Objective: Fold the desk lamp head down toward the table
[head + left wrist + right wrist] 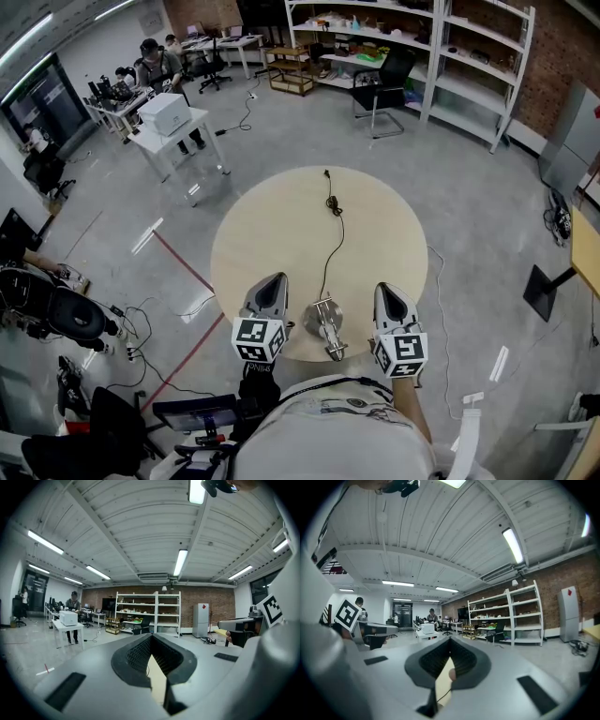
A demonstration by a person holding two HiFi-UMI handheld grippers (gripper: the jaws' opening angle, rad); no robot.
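The desk lamp [326, 323] stands at the near edge of the round desk [272, 230], between your two grippers and touching neither. Your left gripper [272, 281] is just to its left and your right gripper [388, 291] just to its right. Both pairs of jaws are pressed together at the tips with nothing between them, so you must spread them before you take hold.

The lamp looks like a small thing of bright metal: stiff in its parts, smooth and probably slippery under the pads, and likely light enough to slide or tip when you lean on it. From above you cannot tell how far the head is raised, nor just where the hinge sits, so find the joint first.

It seems wise to pin the base or lower stem with one gripper and bear on the head with the other, close to its end, where a stiff hinge gives most readily. The black cord [330, 253] trails away to the plug [327, 174] on the far side; it lies slack and should not pull, but keep your jaws off it
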